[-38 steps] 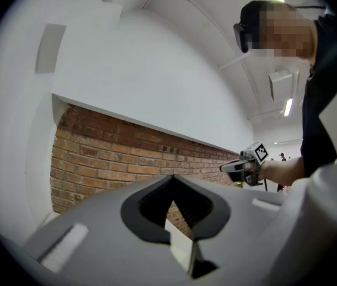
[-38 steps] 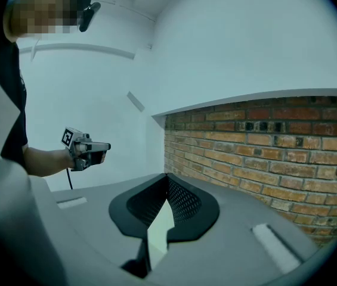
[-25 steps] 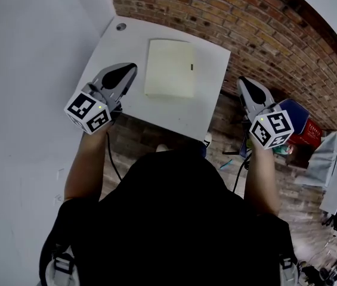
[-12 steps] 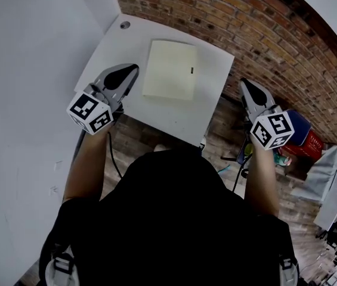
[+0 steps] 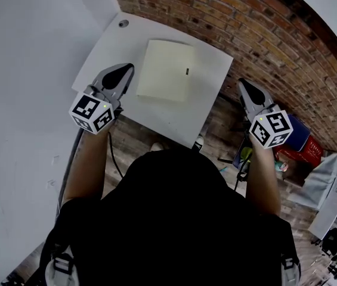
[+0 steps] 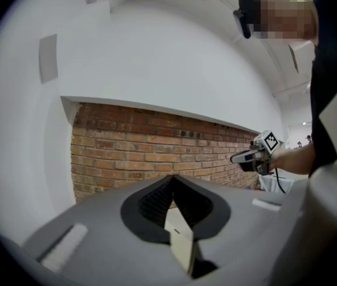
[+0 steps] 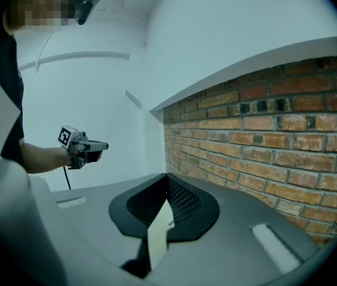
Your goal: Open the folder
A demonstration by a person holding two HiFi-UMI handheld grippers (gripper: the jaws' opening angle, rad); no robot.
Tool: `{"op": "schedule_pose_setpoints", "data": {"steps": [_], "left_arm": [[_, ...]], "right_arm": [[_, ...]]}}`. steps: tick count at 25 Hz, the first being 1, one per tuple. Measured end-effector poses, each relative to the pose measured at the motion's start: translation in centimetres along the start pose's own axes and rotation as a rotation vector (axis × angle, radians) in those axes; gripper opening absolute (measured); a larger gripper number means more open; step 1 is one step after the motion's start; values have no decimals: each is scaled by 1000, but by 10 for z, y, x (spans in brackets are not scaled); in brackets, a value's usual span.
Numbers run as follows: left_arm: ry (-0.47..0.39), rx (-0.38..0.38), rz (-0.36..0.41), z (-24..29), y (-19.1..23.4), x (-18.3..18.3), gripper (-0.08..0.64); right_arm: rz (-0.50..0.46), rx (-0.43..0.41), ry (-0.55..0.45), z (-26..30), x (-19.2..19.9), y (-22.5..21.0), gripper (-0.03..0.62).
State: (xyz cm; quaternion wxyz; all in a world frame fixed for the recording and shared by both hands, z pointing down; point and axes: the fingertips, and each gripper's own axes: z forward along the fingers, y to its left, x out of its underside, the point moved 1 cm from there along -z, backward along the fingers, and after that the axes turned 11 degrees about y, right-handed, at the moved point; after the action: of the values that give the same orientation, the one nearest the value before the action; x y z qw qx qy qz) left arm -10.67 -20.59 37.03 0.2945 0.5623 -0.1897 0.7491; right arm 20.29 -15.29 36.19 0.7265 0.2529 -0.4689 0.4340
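From my seat at the controls, the folder [image 5: 165, 70] lies flat and closed on the white table [image 5: 156, 117]. It is pale yellow, sits toward the side nearest the brick wall [image 5: 257, 22], and has a small dark mark [image 5: 187, 71] near its right edge. My left gripper [image 5: 126, 68] hangs over the table's left part, just beside the folder's left edge but apart from it, with its tips aimed toward the wall. Its own view shows the two jaws pressed together at the tips with nothing pinched between them. My right gripper [image 5: 241, 83] is out past the table's right edge, over the floor [image 5: 222, 121] and well apart from the folder. Its jaws likewise meet at the tips and hold nothing (each gripper's camera catches the other one across the way, level with it). A round hole [image 5: 123, 23] sits in the table's far left corner. Whether the left gripper touches the tabletop I cannot tell from up here. The person's black top [image 5: 174, 219] fills the lower part of the head view.
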Motion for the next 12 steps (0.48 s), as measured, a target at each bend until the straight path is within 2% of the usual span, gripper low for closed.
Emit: {"op": "schedule_pose_setpoints", "data": {"steps": [7, 10, 12], "left_arm": [[21, -6, 6, 22, -8, 5, 8], [78, 44, 9, 37, -18, 16, 12], [141, 72, 46, 50, -27, 27, 26]], "right_arm": [[-3, -34, 17, 6, 4, -15, 2], [-2, -51, 32, 10, 9, -19, 2], [2, -62, 40, 14, 12, -21, 2]]}}
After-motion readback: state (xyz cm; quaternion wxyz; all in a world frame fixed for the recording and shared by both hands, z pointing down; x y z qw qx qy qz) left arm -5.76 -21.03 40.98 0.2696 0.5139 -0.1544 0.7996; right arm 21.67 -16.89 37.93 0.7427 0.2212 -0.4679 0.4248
